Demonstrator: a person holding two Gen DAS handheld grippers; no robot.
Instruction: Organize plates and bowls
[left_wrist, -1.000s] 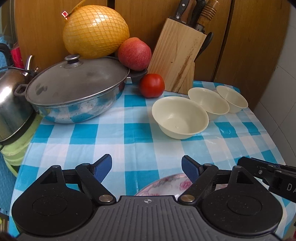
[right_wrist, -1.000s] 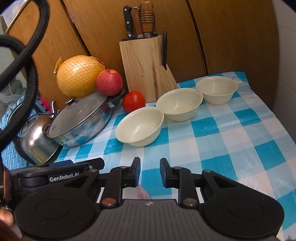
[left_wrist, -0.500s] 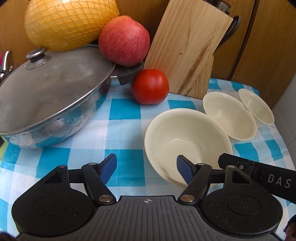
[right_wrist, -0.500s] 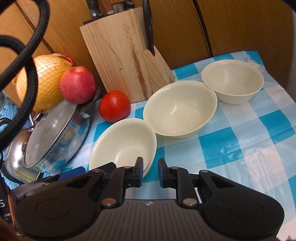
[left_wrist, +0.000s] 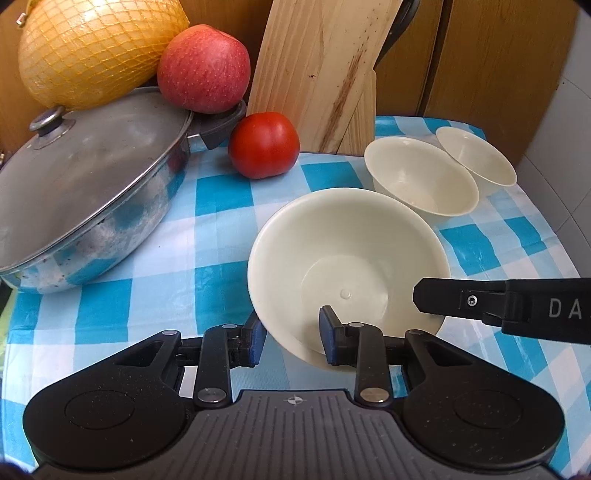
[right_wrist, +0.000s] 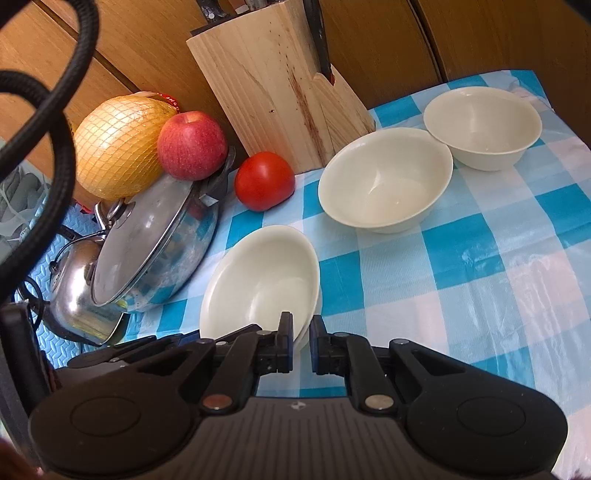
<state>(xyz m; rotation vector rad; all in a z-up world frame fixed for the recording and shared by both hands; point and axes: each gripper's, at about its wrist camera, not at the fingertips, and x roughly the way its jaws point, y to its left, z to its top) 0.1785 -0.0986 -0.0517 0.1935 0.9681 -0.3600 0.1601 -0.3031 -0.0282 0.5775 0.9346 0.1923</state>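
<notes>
Gripping: my left gripper (left_wrist: 291, 341) has its blue-padded jaws straddling the near rim of the nearest cream round plastic bowl (left_wrist: 347, 266), one pad outside the wall, one inside; I cannot tell whether they pinch it yet.
Right jaws: my right gripper (right_wrist: 302, 341) has its jaws nearly together with a narrow gap, the same bowl's rim just ahead of the gap and not clamped.
Bowl position: it sits tilted on the blue-and-white checked tablecloth (right_wrist: 480, 266), near the front edge.
Other bowls: a second cream bowl (right_wrist: 386, 179) stands behind it, and a third cream bowl (right_wrist: 484, 125) just beyond, close together.
Surroundings: a red tomato (left_wrist: 264, 144) lies beside a pale wooden knife block (left_wrist: 325, 70); a lidded steel pan (left_wrist: 88, 184) carries a red apple (left_wrist: 204, 68) and a netted yellow pomelo (left_wrist: 96, 48).
</notes>
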